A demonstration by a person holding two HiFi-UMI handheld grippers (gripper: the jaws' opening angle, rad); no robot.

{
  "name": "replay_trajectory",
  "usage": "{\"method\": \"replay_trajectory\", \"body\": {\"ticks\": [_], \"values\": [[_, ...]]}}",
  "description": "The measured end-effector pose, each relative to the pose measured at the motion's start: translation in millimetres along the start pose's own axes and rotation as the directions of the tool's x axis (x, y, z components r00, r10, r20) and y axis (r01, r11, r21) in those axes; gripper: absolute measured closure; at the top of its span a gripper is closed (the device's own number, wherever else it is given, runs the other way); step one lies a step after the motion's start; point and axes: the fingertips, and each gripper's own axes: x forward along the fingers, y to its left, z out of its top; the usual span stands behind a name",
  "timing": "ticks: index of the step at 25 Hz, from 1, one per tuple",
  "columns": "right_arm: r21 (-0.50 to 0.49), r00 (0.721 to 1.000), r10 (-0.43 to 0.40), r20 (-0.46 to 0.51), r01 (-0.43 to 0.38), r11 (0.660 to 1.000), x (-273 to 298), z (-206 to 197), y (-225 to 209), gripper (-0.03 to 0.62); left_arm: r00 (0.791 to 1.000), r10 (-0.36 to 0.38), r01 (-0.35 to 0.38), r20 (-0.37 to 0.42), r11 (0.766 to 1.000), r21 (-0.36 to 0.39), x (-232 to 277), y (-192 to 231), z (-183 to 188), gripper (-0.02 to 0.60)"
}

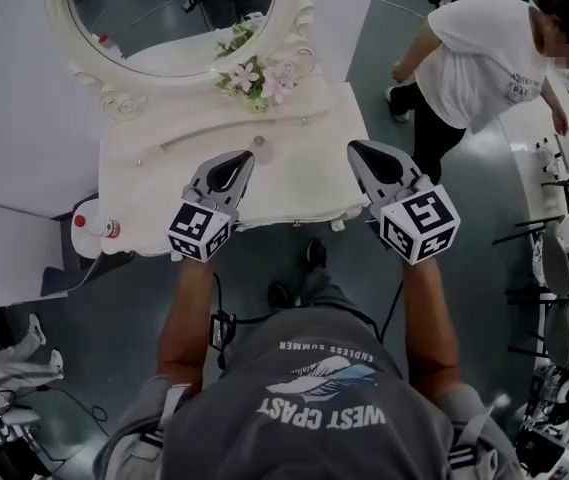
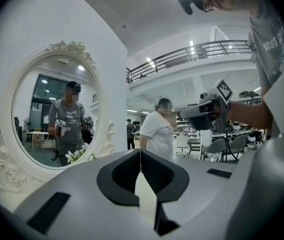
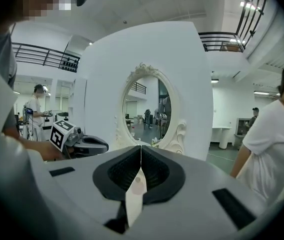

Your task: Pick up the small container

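Note:
The small container (image 1: 258, 146), a little pinkish round thing, stands on the white vanity table (image 1: 164, 198) near its middle, in front of the flowers. My left gripper (image 1: 247, 156) hovers just in front of it and slightly to its left, with the jaws shut and nothing between them. My right gripper (image 1: 355, 146) hangs over the table's right part, level with the container and well to its right, also shut and empty. In the right gripper view the container (image 3: 138, 185) shows below the closed jaws (image 3: 141, 148). In the left gripper view the left gripper (image 2: 141, 151) hides it.
An oval mirror (image 1: 164, 8) in a white ornate frame stands at the table's back, with a bunch of flowers (image 1: 259, 76) at its foot. A red-capped bottle (image 1: 94, 226) lies left of the table. A person in a white T-shirt (image 1: 484, 53) stands at the right. Chairs (image 1: 554, 268) line the right edge.

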Motion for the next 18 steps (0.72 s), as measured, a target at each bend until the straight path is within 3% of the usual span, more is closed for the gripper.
{"method": "replay_trajectory", "body": {"ticks": [11, 18], "values": [[0.008, 0.994, 0.094, -0.060, -0.094, 0.996, 62.0, -15.4, -37.1, 0.568, 0.995, 0.088, -0.091, -0.057, 0.994, -0.066, 40.3, 44.9, -48.0, 0.561], [0.020, 0.986, 0.129, -0.108, -0.128, 0.992, 84.2, -29.0, -52.3, 0.568, 0.988, 0.101, -0.115, -0.120, 0.987, -0.111, 66.9, 64.5, -91.4, 0.541]]}}
